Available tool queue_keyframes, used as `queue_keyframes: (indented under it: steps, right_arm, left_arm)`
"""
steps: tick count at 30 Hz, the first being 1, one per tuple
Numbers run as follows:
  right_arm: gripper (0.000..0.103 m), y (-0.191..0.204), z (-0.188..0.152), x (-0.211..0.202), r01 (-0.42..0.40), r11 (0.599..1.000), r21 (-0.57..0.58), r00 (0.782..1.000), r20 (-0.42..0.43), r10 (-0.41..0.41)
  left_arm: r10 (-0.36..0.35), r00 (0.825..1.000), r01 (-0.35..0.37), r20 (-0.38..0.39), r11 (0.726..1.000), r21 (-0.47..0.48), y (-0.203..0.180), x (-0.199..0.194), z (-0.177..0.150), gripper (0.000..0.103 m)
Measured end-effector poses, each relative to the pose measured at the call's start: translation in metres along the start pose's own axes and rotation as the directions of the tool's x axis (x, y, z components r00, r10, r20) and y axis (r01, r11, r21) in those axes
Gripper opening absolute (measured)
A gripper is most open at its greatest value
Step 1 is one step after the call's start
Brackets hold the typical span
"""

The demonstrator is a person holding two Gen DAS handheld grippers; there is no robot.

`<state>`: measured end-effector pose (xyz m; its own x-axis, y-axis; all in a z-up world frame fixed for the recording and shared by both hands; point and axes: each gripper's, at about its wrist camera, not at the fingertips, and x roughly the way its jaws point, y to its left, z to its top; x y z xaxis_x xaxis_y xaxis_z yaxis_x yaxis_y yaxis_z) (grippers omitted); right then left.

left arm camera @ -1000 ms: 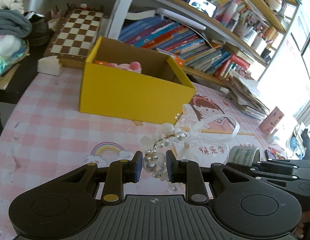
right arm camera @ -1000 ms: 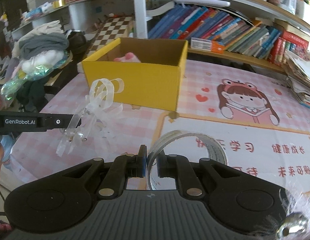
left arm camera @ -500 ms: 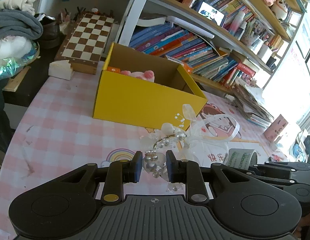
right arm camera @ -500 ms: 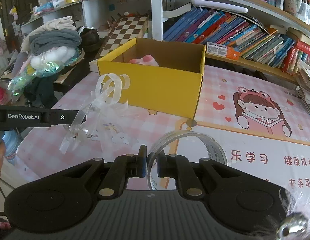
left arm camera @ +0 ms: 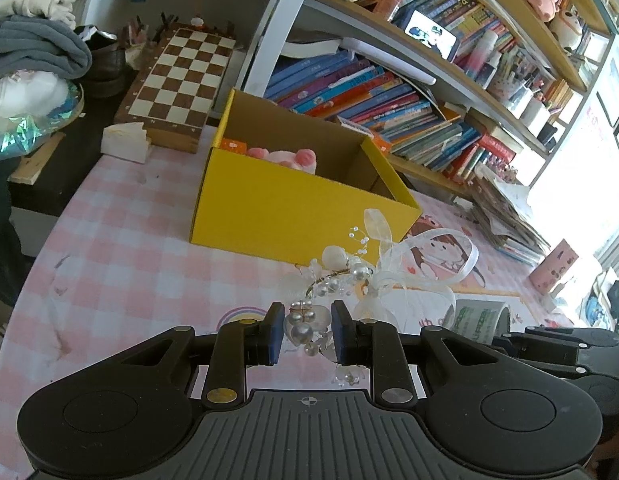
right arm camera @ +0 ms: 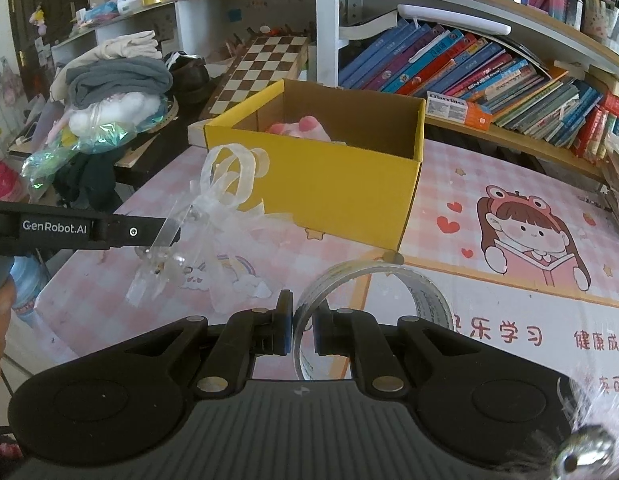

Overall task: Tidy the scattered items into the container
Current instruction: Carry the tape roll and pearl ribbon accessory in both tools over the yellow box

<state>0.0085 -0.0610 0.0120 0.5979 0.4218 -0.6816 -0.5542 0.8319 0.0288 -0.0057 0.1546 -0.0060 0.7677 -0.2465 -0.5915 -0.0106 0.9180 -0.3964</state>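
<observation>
Pearl-and-ribbon hair ornament [left arm camera: 349, 276]: a wire sprig of white beads with a sheer white bow, clamped at its beaded end between the pads of the left gripper [left arm camera: 305, 330] and held above the pink checked tablecloth [left arm camera: 121, 248]. Judged light, flexible and fragile; the bow trails loose and will snag. Grip at the wired bead cluster, never at the ribbon.

Clear adhesive tape roll [right arm camera: 373, 304]: the right gripper [right arm camera: 300, 330] is closed across its ring wall, one finger inside the ring and one outside. Judged light and stiff, with a smooth film face that may slip.

Yellow open-topped cardboard box [left arm camera: 293, 204]: stands beyond both grippers, near the shelf of books, with a pink plush toy [left arm camera: 285, 156] already inside.

View differences: the left wrist camera shows the bead detail and the grip point. The right wrist camera shows the ornament from the side, hanging off the left finger, with the bow's loops near the box's front wall [right arm camera: 329, 184].
</observation>
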Motion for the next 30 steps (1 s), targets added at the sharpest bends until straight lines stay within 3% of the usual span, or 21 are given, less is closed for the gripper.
queue_keyframes:
  steps: [13,30]
  right_arm:
    - [0.009,-0.015,0.031,0.007,-0.030,0.998,-0.049,0.997,0.070,0.033]
    - [0.009,-0.053,0.127,0.030,-0.093,0.984,-0.151,0.966,0.224,0.126]
  left_arm:
    - [0.022,0.997,-0.021,0.073,1.000,-0.013,-0.008,0.005,0.029,0.023]
    - [0.087,0.972,-0.087,0.218,0.996,-0.007,-0.020,0.040,0.111,0.023]
